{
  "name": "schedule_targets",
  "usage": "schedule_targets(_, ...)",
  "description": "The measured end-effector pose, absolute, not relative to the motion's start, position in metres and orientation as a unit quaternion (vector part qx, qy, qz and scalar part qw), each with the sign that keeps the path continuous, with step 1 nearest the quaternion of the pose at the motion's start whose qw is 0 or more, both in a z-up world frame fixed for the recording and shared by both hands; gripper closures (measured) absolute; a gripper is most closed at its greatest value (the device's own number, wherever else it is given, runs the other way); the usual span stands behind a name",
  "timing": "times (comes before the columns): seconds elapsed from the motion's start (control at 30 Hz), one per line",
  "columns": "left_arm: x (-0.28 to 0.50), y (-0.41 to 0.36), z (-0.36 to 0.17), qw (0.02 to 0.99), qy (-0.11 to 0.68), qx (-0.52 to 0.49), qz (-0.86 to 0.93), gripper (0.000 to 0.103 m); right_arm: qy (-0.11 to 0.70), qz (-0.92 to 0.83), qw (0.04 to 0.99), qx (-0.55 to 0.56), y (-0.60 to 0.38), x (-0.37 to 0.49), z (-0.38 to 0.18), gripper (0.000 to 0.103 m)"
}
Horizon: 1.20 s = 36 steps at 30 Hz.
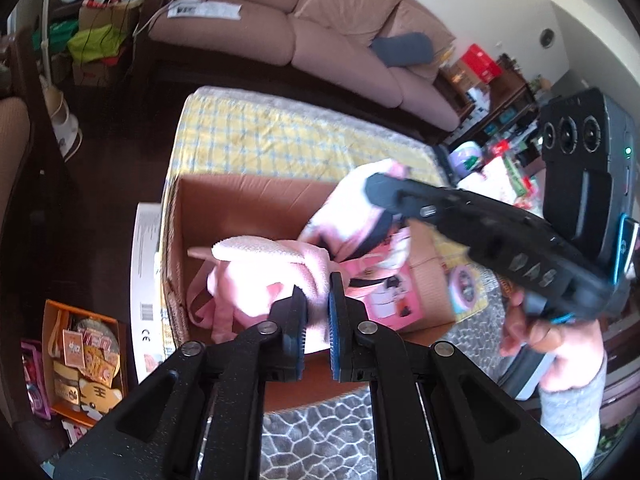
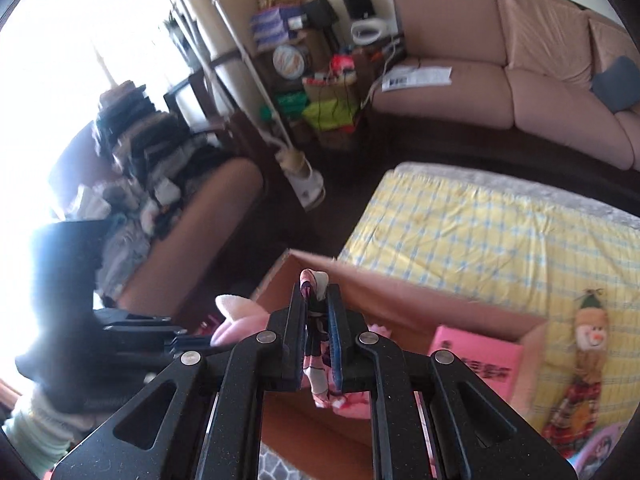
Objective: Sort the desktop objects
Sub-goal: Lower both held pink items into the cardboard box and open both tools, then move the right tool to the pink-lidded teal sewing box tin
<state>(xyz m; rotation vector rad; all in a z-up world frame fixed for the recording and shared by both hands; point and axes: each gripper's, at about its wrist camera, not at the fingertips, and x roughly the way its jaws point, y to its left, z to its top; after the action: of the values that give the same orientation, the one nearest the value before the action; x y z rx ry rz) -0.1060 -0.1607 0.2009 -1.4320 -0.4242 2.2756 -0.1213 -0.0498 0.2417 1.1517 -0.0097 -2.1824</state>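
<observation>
In the left wrist view, our left gripper (image 1: 318, 312) sits at the lower centre of the frame, its two fingers clenched on a fold of the pink plush backpack (image 1: 264, 276), which lies straight ahead of it and spreads to the left, inside the cardboard box (image 1: 240, 200). The backpack's long axis runs roughly left to right across the frame, with its straps (image 1: 200, 300) trailing toward the box's left wall. Our right gripper (image 1: 384, 192) reaches in from the right of the frame, pinching a pink-and-black printed cloth (image 1: 360, 220) held just above the backpack and over the box. In the right wrist view, that cloth (image 2: 317, 332) stands pinched upright between the closed fingers of the right gripper (image 2: 317, 320), with the box's far wall (image 2: 400, 300) directly beyond. The box also holds a pink card package (image 2: 476, 356) at its right side. We judge the right gripper nearer to dropping its load in. A snowman doll (image 2: 588, 340) lies outside, on the yellow checked cover (image 2: 480, 232).
</observation>
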Motion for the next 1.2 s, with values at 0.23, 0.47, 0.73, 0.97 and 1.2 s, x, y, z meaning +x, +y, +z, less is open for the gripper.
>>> schedule_targets(0.23, -0.105, -0.168, 0.174, 0.195, -0.156, -0.545, 0.8, 0.066, 0.083, -0.822, 0.254, 0.503, -0.071, -0.133, 0.174, 0.069)
schedule_targets(0.47, -0.106, -0.163, 0.18, 0.201, -0.152, -0.542, 0.802, 0.059, 0.061, -0.844, 0.236, 0.478, -0.045, -0.134, 0.188, 0.059)
schedule_targets(0.73, -0.128, -0.118, 0.138, 0.195, -0.162, -0.585, 0.77, 0.03, 0.031, -0.862, 0.237, 0.448, -0.013, -0.115, 0.222, 0.059)
schedule_targets(0.97, -0.123, -0.126, 0.154, 0.176, -0.155, -0.566, 0.79, 0.025, 0.019, -0.872, 0.215, 0.44, 0.046, -0.092, 0.233, 0.055)
schedule_targets(1.2, -0.101, -0.112, 0.2, 0.201, -0.114, -0.516, 0.825, 0.003, 0.042, -0.887, 0.171, 0.427, 0.118, -0.061, 0.238, 0.031)
